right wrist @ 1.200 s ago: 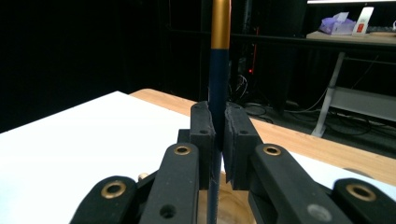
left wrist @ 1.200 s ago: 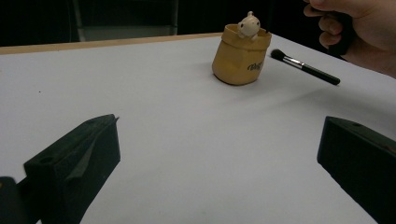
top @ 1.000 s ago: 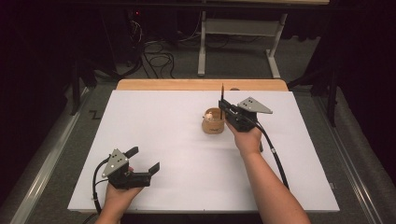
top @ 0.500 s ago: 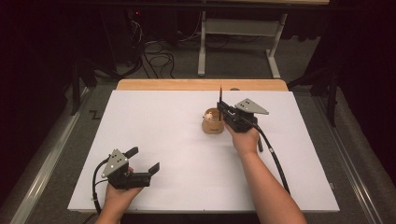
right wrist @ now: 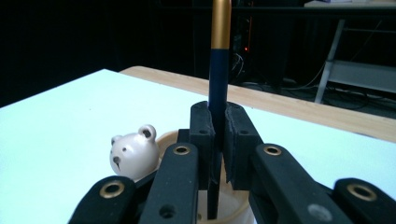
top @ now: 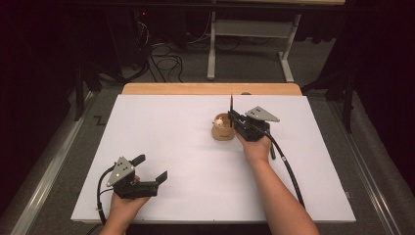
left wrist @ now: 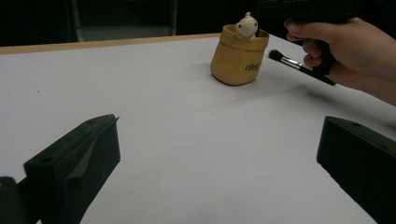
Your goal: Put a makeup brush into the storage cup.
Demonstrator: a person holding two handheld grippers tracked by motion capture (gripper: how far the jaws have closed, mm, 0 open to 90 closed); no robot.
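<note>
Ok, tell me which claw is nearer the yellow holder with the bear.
Right. The right claw sits directly at the yellow holder, shut on a dark pencil-like stick standing in it. The left claw is open, far off at the table's near-left corner.

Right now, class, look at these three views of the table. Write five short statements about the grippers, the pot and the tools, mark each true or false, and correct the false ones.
1. The right gripper has its fingers shut on a pen held upright. True.
2. The left gripper is shut on a brush. False: it is open and holds nothing.
3. A small bear figure sits at the rim of the yellow pot. True.
4. The pot lies tipped on its side. False: it stands upright on the white table.
5. A brush lies beside the pot, near the right hand. True.
</note>
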